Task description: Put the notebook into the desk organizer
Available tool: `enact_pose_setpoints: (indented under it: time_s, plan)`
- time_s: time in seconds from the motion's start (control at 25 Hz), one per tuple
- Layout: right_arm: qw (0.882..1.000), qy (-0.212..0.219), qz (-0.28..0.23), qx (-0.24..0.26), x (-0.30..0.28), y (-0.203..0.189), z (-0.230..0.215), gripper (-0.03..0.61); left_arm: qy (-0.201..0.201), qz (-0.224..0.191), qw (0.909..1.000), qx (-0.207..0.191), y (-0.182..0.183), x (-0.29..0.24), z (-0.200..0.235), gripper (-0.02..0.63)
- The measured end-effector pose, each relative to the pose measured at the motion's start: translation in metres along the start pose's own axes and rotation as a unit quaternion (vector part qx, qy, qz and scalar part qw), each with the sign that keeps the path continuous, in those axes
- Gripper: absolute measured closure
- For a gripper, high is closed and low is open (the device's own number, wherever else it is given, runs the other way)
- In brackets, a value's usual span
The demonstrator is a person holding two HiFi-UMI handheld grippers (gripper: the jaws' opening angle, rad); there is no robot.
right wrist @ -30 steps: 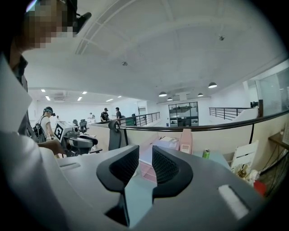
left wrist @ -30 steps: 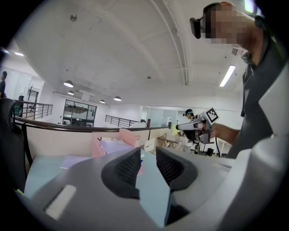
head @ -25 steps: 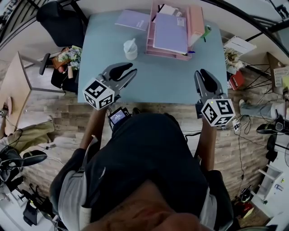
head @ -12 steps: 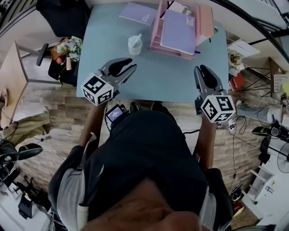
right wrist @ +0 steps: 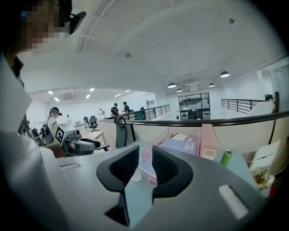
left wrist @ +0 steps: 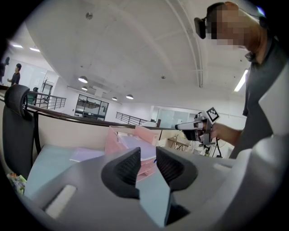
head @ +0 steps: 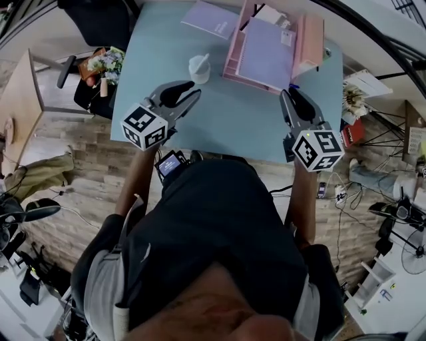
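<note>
A purple notebook (head: 212,18) lies flat at the far edge of the light blue table (head: 246,113), left of the pink desk organizer (head: 310,41). A second purple notebook (head: 266,52) rests on the organizer's trays. My left gripper (head: 192,93) hovers over the near left part of the table, just short of a white cup (head: 198,68). Its jaws are shut and hold nothing (left wrist: 148,155). The right gripper (head: 291,97) points at the organizer's near right corner, also shut and bare (right wrist: 146,155). In the left gripper view the loose notebook (left wrist: 86,154) shows beyond the jaws.
A green can (right wrist: 226,157) stands right of the organizer. A black office chair (head: 96,16) is at the table's far left, and a wooden side table (head: 23,93) stands to the left. Cables and clutter lie on the floor at the right (head: 363,126).
Both grippers have moved forward over the table toward the organizer, the right one further. Neither jaw opening has changed.
</note>
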State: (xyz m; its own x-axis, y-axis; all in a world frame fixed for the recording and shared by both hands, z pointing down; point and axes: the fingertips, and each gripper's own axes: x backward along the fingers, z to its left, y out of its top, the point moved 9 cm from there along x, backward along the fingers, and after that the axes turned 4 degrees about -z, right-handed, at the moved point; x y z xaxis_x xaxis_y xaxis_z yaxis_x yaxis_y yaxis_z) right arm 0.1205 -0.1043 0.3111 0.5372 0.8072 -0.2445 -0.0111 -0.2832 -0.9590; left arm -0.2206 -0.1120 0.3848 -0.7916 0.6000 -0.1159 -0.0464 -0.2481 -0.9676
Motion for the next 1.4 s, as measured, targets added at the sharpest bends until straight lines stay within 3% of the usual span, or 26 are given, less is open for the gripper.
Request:
enact_pose_setpoints:
  time_s: [0.32, 0.72, 1.0, 1.4]
  plan:
    - [0.999, 0.002, 0.031, -0.018, -0.025, -0.018, -0.04, 0.506, 0.01, 0.025, 0.9994, 0.021, -0.014, -0.044, 0.012, 0.446]
    - [0.995, -0.03, 0.076, -0.05, -0.035, -0.047, -0.089, 0.505, 0.001, 0.047, 0.9978, 0.048, -0.029, -0.097, 0.021, 0.445]
    - [0.989, -0.028, 0.108, -0.094, -0.044, -0.08, -0.114, 0.458, -0.007, 0.052, 0.9947, 0.089, -0.045, -0.134, 0.03, 0.434]
    - [0.979, 0.004, 0.127, -0.161, -0.068, -0.111, -0.134, 0.376, 0.005, 0.057, 0.9866, 0.153, -0.07, -0.165, 0.037, 0.283]
